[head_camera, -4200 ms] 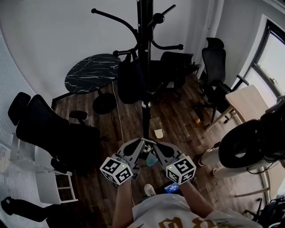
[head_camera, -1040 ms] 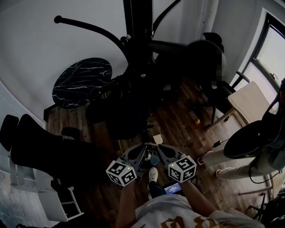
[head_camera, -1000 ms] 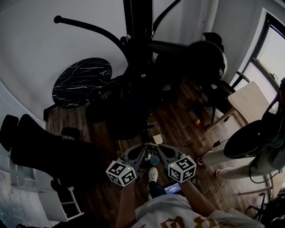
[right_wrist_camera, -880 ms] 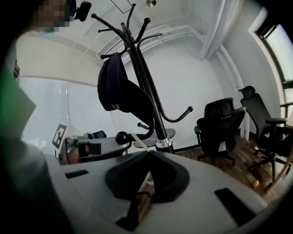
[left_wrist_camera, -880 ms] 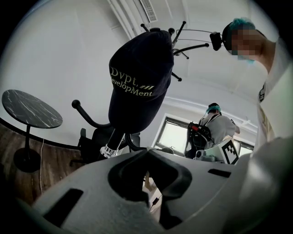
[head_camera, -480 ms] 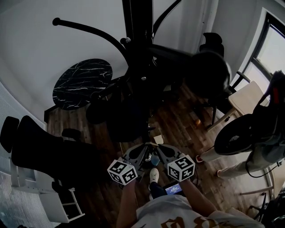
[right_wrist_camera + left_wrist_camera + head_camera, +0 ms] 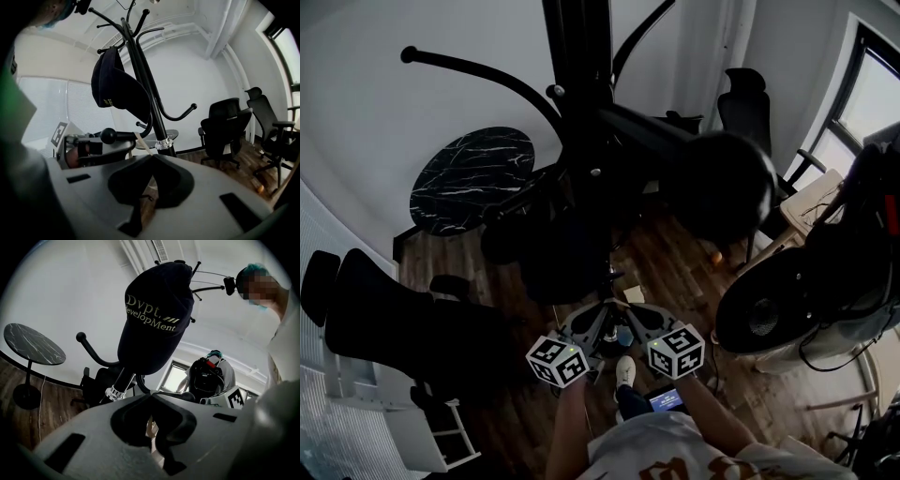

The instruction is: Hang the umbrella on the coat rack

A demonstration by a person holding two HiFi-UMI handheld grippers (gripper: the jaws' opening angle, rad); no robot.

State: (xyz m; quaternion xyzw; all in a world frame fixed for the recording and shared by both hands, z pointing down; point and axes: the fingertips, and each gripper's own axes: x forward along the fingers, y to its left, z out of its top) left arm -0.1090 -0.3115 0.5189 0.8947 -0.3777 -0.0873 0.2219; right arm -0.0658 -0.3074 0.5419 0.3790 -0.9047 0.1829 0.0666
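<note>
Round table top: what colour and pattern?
The table top is black with white marble veining; head view shows it best.

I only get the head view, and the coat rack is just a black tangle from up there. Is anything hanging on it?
Observer: Yes. In the left gripper view a dark cap with pale lettering hangs near the top of the coat rack.
Operator: Are my right tongs holding anything?
Observer: The right gripper has its tongs closed, and a thin pale strap runs straight into their tips.
Operator: And the left ones?
Observer: The left gripper is closed too. A pale strip sits in the gap below its tips, probably that same strap.
</note>
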